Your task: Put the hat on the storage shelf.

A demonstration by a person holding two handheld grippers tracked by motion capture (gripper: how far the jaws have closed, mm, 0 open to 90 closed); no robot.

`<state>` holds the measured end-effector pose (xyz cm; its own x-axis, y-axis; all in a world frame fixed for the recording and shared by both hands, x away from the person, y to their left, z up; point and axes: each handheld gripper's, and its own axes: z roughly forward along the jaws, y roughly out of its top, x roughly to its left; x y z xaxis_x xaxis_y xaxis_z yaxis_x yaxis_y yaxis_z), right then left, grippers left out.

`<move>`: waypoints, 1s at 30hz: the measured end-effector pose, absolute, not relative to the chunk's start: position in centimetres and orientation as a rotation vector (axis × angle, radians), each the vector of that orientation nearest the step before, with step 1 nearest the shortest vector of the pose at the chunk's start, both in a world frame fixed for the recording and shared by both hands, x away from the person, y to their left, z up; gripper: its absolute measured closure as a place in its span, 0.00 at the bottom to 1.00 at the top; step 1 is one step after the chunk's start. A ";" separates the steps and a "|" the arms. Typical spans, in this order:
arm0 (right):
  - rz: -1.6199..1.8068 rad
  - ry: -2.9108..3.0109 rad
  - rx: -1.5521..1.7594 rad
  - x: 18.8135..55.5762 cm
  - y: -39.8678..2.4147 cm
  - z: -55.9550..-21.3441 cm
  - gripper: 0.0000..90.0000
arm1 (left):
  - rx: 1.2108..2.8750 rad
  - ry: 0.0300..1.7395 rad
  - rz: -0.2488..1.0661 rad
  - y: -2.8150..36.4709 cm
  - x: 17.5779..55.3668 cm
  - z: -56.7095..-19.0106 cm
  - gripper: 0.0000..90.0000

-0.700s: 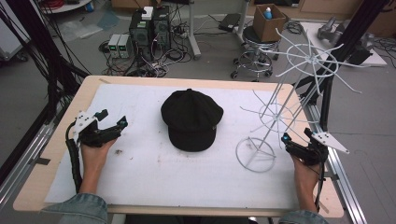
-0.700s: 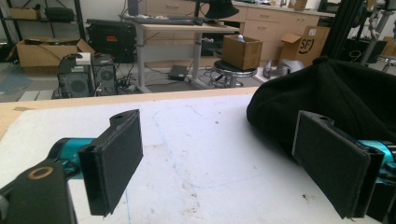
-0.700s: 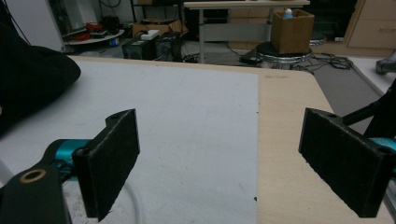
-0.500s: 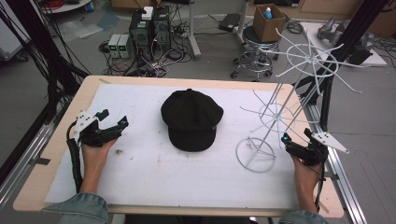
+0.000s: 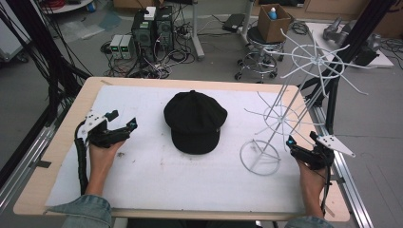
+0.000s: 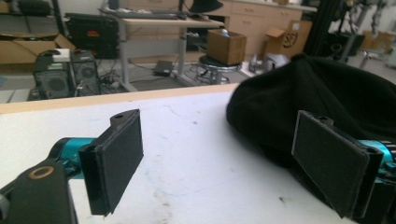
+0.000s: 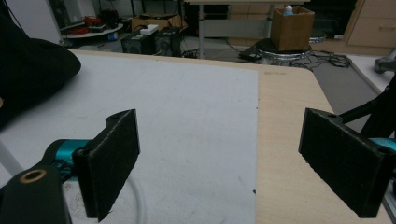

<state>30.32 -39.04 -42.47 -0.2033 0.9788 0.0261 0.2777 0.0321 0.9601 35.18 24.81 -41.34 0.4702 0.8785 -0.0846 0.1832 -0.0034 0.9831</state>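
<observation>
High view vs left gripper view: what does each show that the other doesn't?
High view alone: the white wire hat stand with its ring base, the right hand-held gripper, and both forearms. Left gripper view alone: the open left hand-held gripper's textured black pads close up. Both: the black fabric cap on the white table mat.

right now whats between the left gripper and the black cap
Nothing: in the high view only a bare strip of the white mat separates the open left gripper from the black cap.
</observation>
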 end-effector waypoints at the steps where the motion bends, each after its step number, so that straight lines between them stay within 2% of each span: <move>1: 1.211 1.577 1.309 30.3 -39.1 -42.4 0.13 | 1.512 0.964 0.708 24.5 35.2 -41.3 0.18; 16: 1.204 1.583 1.312 30.3 -39.2 -42.5 0.13 | 1.519 0.886 0.696 21.6 35.1 -39.5 0.18; 30: 1.201 1.585 1.295 30.3 -39.2 -42.5 0.13 | 1.619 0.831 0.635 15.7 39.5 -39.0 0.22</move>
